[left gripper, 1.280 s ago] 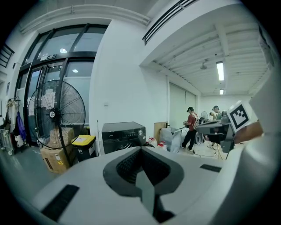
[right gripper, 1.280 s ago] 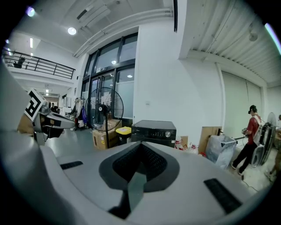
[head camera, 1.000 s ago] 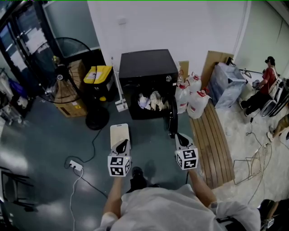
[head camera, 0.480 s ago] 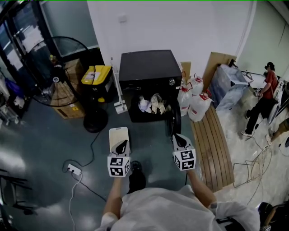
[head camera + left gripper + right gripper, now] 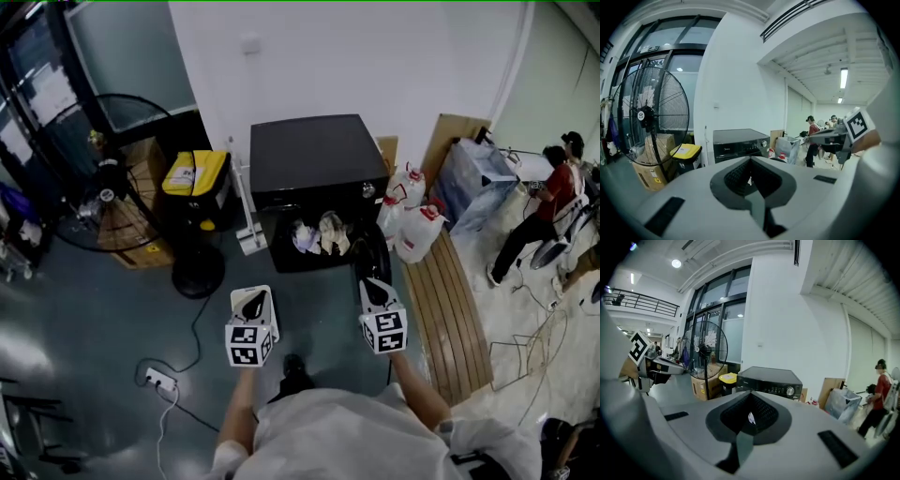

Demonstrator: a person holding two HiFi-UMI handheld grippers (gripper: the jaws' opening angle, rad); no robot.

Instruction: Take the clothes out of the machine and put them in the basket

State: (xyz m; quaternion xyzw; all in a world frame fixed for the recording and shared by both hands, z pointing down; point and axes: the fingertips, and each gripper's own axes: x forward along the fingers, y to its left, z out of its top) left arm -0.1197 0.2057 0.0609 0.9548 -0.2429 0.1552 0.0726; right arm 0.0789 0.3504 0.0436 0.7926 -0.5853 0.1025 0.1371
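Observation:
A black machine stands against the white wall with its round door swung open to the right. Pale crumpled clothes fill its drum. My left gripper and right gripper hover side by side over the floor in front of it, both shut and empty, apart from the clothes. A pale rectangular container lies on the floor, mostly hidden under the left gripper. The machine shows beyond my left gripper in its own view, and the machine beyond my right gripper.
A large standing fan, a yellow-lidded bin and a cardboard box are left of the machine. White jugs and wooden boards lie to the right. A power strip with cable crosses the floor. A person sits at far right.
Both grippers have moved forward toward the machine, which now looks nearer. The pale container has slid under the left gripper in the head view. The jaws stay shut.

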